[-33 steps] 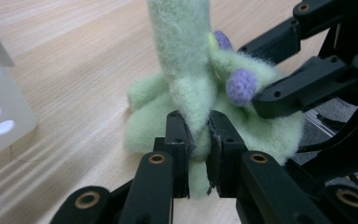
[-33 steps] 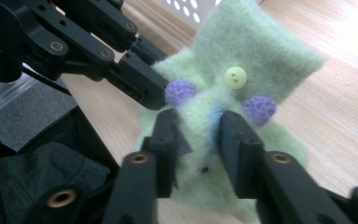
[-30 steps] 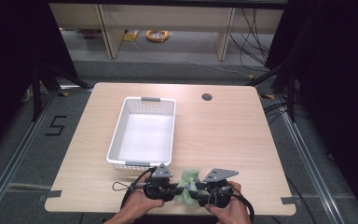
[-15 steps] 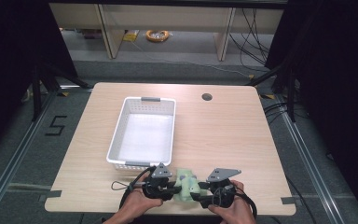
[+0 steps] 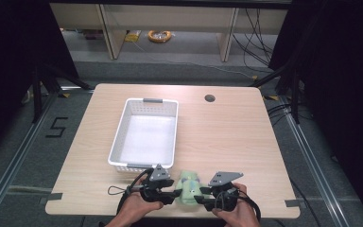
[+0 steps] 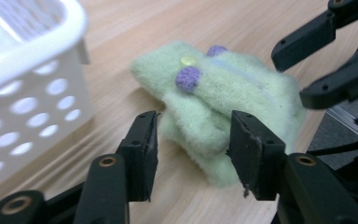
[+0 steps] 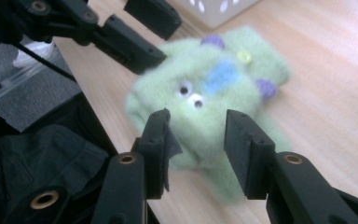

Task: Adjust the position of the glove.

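A pale green fuzzy sock [image 5: 188, 187] with purple bumps, a blue patch and googly eyes lies folded on the table near its front edge. My left gripper [image 5: 174, 195] is at its left side and stands open, its jaws on either side of a fold of the sock [image 6: 214, 100]. My right gripper [image 5: 199, 197] comes from the other side, open too, with the sock [image 7: 209, 93] just beyond its jaws. Each gripper shows in the other's view, across the sock.
A white perforated basket [image 5: 146, 134] stands empty just behind the sock, its near wall [image 6: 23, 93] close to my left gripper. The wooden table [image 5: 236, 137] has a round cable hole [image 5: 210, 98] at the back right. Two hands hold the grippers at the front edge.
The sock has been folded narrower and now lies compact between the grippers. Both grippers have stayed close at its two sides.
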The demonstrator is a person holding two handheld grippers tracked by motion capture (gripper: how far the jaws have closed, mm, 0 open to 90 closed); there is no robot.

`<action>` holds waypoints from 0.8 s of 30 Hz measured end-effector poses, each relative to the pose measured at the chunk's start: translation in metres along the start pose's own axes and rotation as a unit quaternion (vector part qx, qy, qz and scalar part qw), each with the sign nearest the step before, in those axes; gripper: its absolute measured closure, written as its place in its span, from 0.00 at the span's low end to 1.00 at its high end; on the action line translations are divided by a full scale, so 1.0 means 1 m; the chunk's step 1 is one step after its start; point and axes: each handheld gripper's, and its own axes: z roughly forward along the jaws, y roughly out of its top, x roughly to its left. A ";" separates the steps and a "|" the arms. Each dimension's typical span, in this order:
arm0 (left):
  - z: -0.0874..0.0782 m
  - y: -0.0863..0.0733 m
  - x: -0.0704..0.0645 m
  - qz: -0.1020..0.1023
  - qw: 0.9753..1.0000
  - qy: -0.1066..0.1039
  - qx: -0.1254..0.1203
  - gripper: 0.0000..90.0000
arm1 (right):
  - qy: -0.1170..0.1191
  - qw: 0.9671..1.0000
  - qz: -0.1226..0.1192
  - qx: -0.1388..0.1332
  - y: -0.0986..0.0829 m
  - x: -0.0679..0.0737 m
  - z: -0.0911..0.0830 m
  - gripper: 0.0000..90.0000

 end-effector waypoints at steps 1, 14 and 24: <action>-0.003 -0.001 -0.002 -0.005 1.000 0.001 -0.008 0.54 | -0.001 1.000 0.002 -0.003 0.002 -0.001 -0.003 0.68; 0.004 -0.008 -0.035 0.025 1.000 -0.001 0.001 0.47 | 0.028 1.000 -0.003 0.000 0.050 -0.047 0.013 0.71; 0.013 -0.007 -0.030 0.053 0.998 0.024 0.013 0.58 | 0.032 0.997 0.020 0.064 0.059 -0.064 0.058 0.69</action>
